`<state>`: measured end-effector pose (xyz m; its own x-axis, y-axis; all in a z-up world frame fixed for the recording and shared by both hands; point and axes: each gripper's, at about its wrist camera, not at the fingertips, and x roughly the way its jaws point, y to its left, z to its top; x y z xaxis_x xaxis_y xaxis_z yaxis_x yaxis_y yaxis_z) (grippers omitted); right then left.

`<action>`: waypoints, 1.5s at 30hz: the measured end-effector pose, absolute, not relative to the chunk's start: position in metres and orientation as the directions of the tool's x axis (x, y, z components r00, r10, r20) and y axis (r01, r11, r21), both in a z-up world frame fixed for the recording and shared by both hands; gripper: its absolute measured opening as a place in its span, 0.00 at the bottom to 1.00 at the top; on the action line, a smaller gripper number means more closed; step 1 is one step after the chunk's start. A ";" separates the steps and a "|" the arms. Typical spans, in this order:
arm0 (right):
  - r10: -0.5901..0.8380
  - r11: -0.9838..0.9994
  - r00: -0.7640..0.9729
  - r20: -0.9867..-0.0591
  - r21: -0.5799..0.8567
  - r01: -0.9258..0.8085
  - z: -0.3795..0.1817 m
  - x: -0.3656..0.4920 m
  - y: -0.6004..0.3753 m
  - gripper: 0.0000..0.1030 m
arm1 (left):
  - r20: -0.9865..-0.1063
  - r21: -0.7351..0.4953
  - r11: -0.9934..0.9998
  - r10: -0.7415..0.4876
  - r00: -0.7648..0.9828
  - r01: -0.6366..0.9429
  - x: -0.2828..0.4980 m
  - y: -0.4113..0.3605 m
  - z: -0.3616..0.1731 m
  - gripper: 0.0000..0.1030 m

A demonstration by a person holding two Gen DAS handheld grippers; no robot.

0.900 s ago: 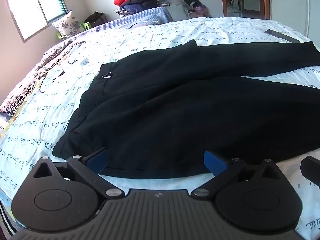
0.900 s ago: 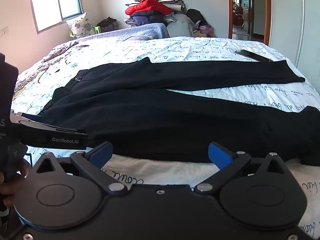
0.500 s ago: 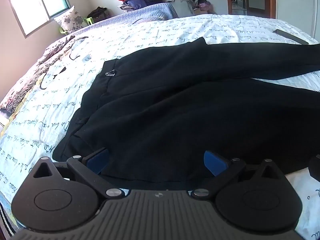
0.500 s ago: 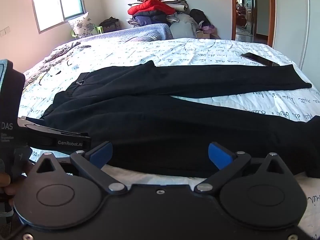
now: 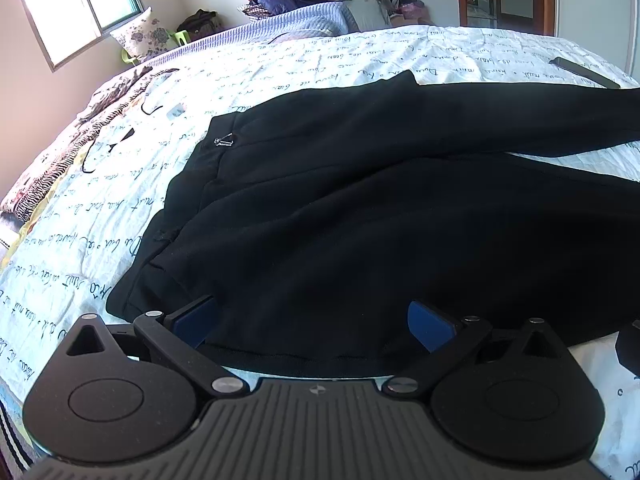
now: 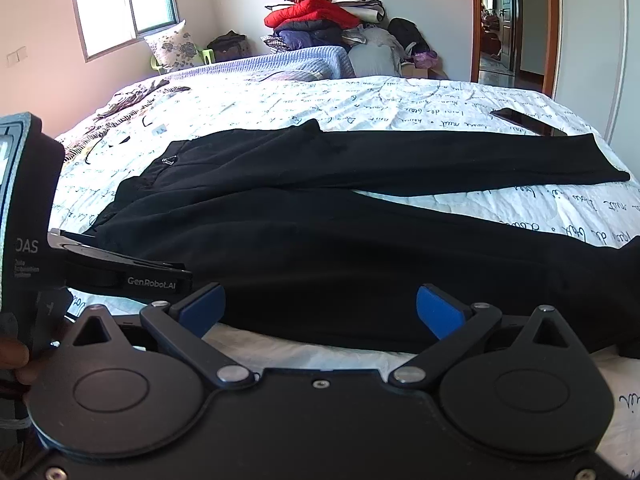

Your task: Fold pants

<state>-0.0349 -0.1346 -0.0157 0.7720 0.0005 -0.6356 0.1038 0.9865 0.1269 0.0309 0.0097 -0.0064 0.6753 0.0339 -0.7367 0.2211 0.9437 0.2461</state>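
Left wrist view: black pants [image 5: 360,220] lie flat across the bed [image 5: 280,64]. My left gripper [image 5: 312,322], fingers apart, straddles the near edge; my right gripper [image 6: 320,308] waits equally wide, ready to pinch.

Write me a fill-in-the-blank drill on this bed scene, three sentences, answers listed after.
1. The pants spread on the bed are ____ in colour.
2. Both the left tool and the right tool have their fingers ____, gripping nothing.
3. On top of the clothes pile by the far wall lies a bright ____ jacket.

Missing words: black; open; red
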 end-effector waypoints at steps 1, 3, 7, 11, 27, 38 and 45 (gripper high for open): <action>0.001 0.987 0.772 -0.635 0.126 0.102 -0.016 -0.035 -0.134 1.00 | -0.737 0.246 0.944 0.034 0.675 0.221 0.031 0.010 -0.006 1.00; 0.003 0.987 0.773 -0.635 0.126 0.100 -0.016 -0.036 -0.134 1.00 | -0.738 0.244 0.944 0.032 0.675 0.222 0.031 0.010 -0.006 1.00; 0.006 0.987 0.775 -0.632 0.129 0.097 -0.016 -0.038 -0.134 1.00 | -0.738 0.247 0.943 0.035 0.674 0.222 0.030 0.010 -0.006 1.00; 0.010 0.987 0.777 -0.630 0.131 0.094 -0.016 -0.038 -0.134 1.00 | -0.737 0.253 0.942 0.041 0.674 0.219 0.028 0.009 -0.007 1.00; 0.025 0.989 0.785 -0.619 0.131 0.072 -0.015 -0.040 -0.135 1.00 | -0.728 0.285 0.937 0.075 0.682 0.202 0.031 0.005 -0.005 1.00; 0.141 0.983 0.866 -0.480 -0.035 -0.180 0.005 -0.012 -0.128 1.00 | -0.627 0.280 0.935 0.006 0.779 0.218 0.096 0.056 0.026 1.00; 0.279 0.936 0.795 -0.538 -0.031 -0.349 0.022 0.122 -0.150 1.00 | -0.666 0.187 0.864 -0.238 0.707 0.468 0.222 0.101 0.032 0.97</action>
<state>0.1220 -0.1502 0.0223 0.7953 0.2792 -0.5381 -0.3495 0.9364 -0.0306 0.2216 0.1011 0.0319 0.7066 -0.2383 -0.6663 0.4676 0.8640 0.1868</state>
